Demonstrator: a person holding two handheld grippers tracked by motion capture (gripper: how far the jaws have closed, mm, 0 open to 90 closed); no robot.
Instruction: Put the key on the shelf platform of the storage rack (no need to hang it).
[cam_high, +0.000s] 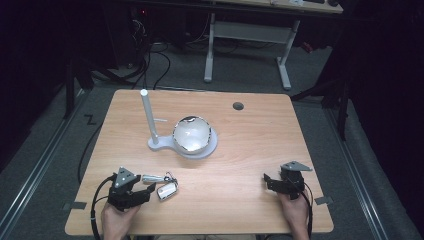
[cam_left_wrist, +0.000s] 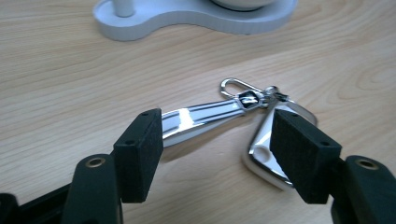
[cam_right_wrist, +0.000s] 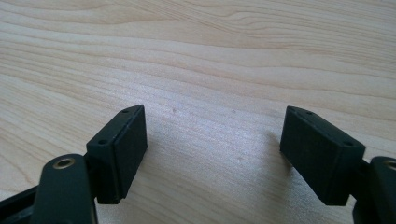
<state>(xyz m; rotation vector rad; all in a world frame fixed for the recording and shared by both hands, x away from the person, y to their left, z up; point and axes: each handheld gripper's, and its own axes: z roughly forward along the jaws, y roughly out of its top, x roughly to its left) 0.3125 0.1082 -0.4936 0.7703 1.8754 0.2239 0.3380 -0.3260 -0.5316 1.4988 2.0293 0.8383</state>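
The left tongs (cam_high: 142, 193), spread wide, are set at the near left of the wooden counter (cam_high: 240, 150), straddling the shiny silver keyring bundle (cam_left_wrist: 219, 116), whose long axis runs rightward and away. The right tongs (cam_right_wrist: 212, 154) rest released, well apart.

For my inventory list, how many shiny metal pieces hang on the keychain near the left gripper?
2: a long silver-and-white bar reaching toward the left gripper's one jaw, and a wider white silver-rimmed tag beside the other. More may be hidden.
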